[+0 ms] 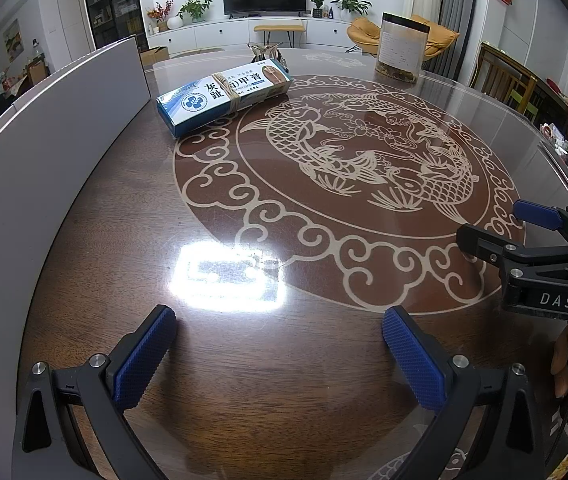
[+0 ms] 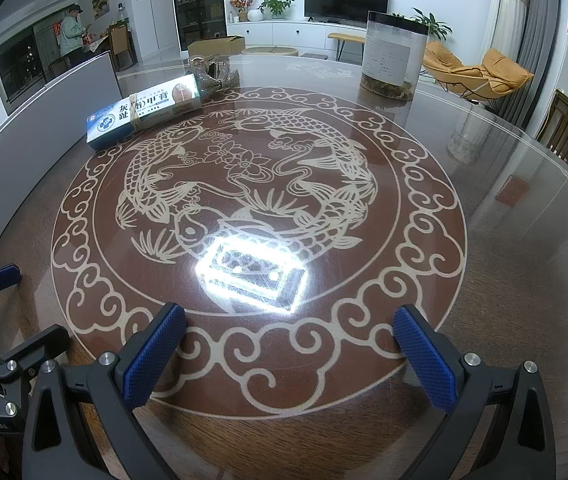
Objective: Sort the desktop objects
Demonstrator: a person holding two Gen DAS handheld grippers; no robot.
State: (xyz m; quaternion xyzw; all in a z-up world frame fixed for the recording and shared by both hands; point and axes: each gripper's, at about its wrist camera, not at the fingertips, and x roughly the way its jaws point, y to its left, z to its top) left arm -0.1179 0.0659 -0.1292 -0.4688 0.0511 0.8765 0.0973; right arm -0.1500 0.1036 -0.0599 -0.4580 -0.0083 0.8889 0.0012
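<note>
Both my grippers, left and right, hover spread wide and empty above the table; box lies at 11 o'clock near the panel, jar at 1 o'clock

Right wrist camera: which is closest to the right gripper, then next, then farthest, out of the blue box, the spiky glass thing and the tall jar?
From the right gripper:
1. Blue box, far left.
2. Spiky glass thing, just behind the box.
3. Tall jar, far right, close to the glass thing's range.
</note>
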